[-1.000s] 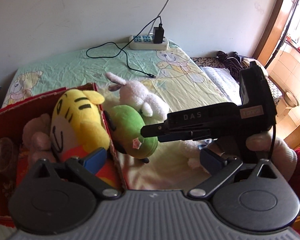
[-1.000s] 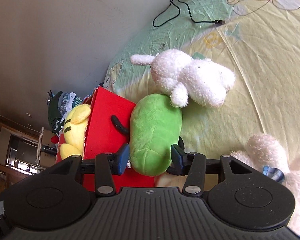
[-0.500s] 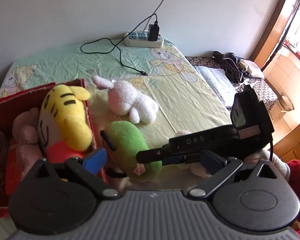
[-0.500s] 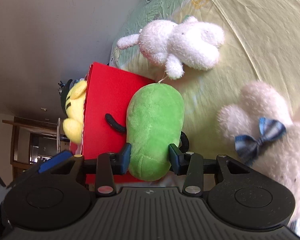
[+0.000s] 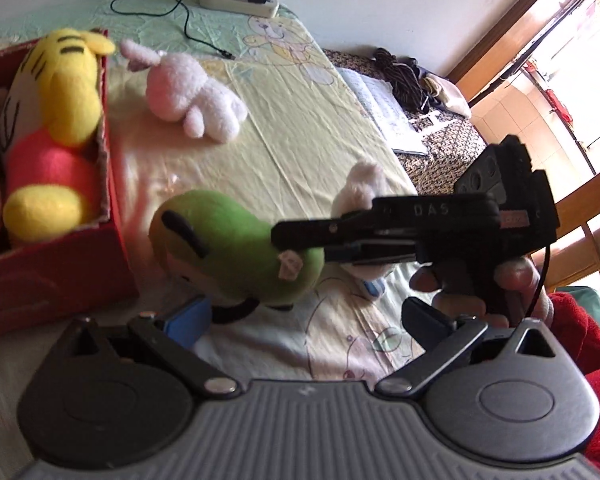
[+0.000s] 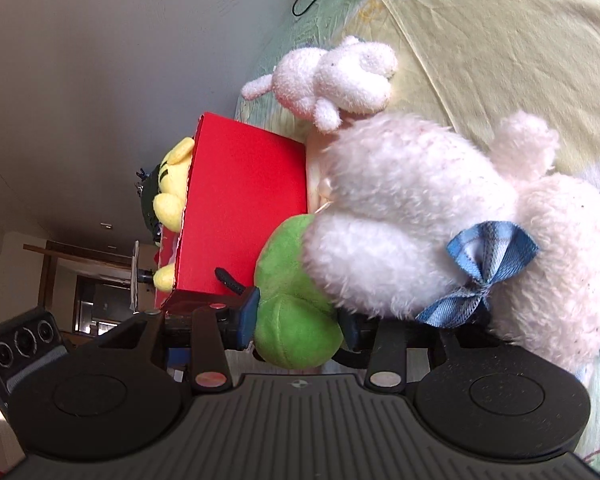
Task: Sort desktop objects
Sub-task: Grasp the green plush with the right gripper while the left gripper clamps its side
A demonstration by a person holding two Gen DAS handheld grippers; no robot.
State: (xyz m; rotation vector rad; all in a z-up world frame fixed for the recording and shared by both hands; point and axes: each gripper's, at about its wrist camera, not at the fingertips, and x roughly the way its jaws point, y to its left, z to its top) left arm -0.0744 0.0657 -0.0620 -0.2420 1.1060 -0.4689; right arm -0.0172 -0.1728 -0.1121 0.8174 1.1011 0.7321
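**Green plush gripped, carry to the red box in hand**

The soft green plush toy with black trim (image 5: 236,248) sits at mid-frame in the left wrist view, off the sheet, with the right gripper (image 6: 298,322) clamped on its lower end; in the right wrist view both blue-padded fingers (image 6: 247,316) press into its sides. The left gripper (image 5: 300,320) hangs at the lower centre with its jaws apart and nothing between them. To the left stands the red cardboard box (image 5: 56,268), already holding a yellow striped tiger plush (image 5: 56,92). A fluffy white plush with a blue bow (image 6: 440,220) lies just beside the green toy, and a small white rabbit plush (image 5: 192,88) lies further up on the pale yellow-green bed sheet (image 5: 284,152). By my reading the toy is mid-carry. The next move calls for lifting it over the box's near wall, then opening above the free space beside the tiger.
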